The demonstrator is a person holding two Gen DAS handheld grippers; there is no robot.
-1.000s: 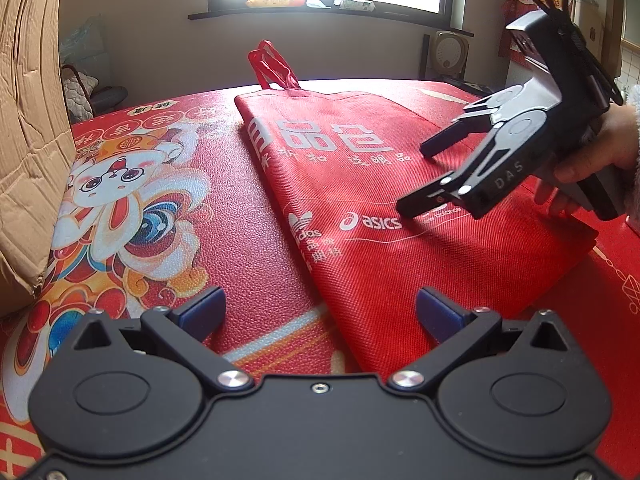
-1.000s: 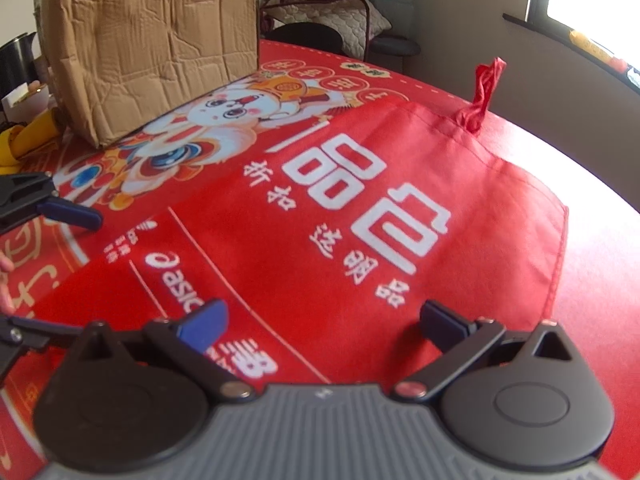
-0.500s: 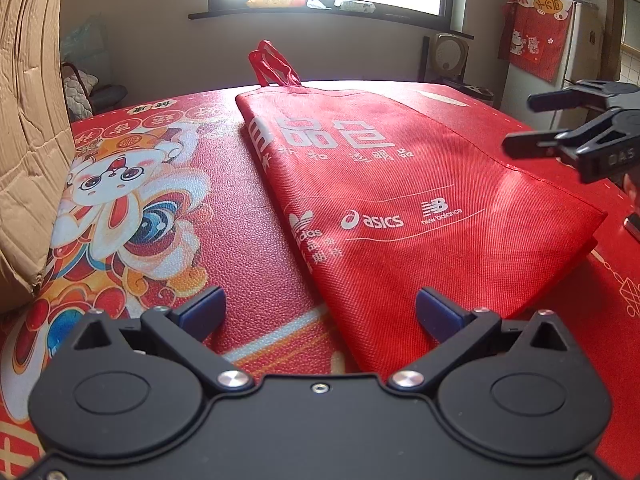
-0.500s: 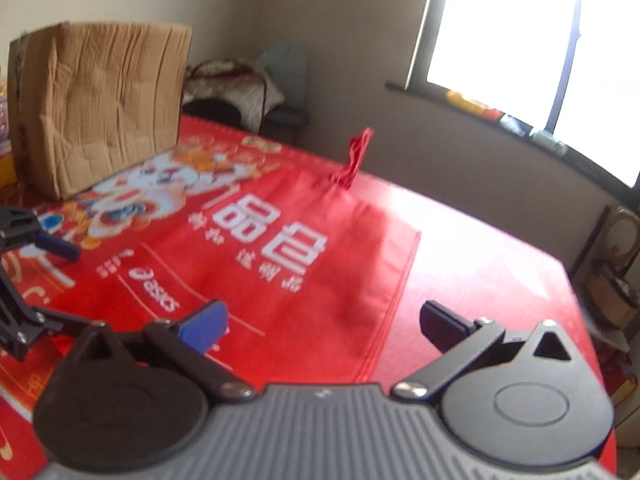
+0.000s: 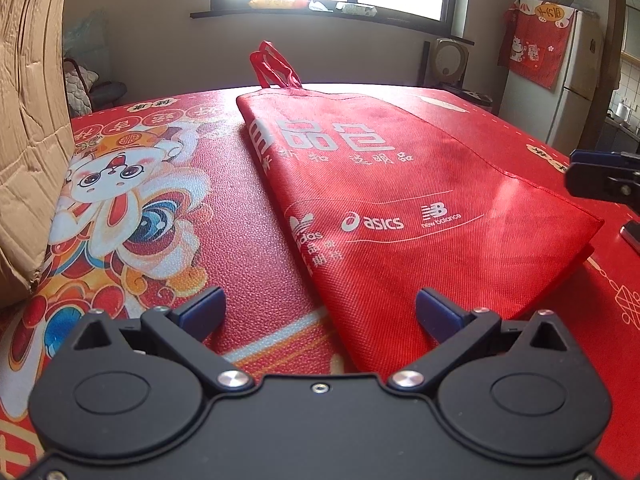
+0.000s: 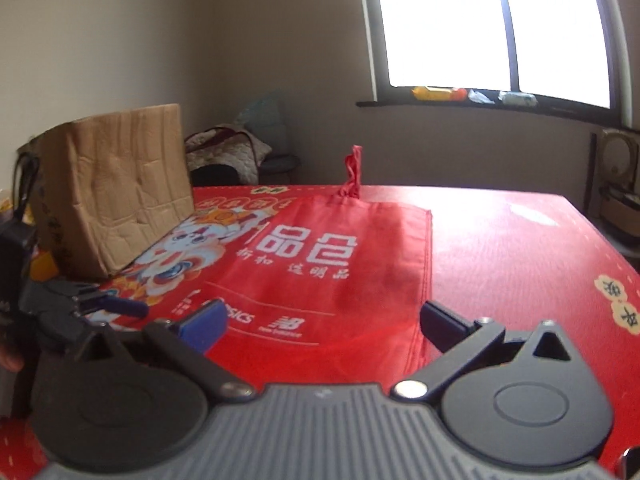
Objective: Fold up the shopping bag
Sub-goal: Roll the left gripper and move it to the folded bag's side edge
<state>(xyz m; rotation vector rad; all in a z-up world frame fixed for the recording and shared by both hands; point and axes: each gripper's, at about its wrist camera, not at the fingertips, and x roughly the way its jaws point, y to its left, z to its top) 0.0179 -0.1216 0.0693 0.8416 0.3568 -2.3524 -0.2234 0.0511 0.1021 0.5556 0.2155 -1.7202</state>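
red woven bag, light and limp, lies flat mid-table, handles toward the far edge; take its near corners with left fingers and right fingers, both spread and empty.

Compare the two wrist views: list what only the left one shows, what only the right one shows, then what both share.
Only the left wrist view: a white fridge hung with a red cloth, and the bag's adidas logo.

Only the right wrist view: the cardboard box's full front face, and the left gripper seen from outside.

Both: the red shopping bag lying flat on the red tablecloth, its handles standing up, the window, and open jaws.
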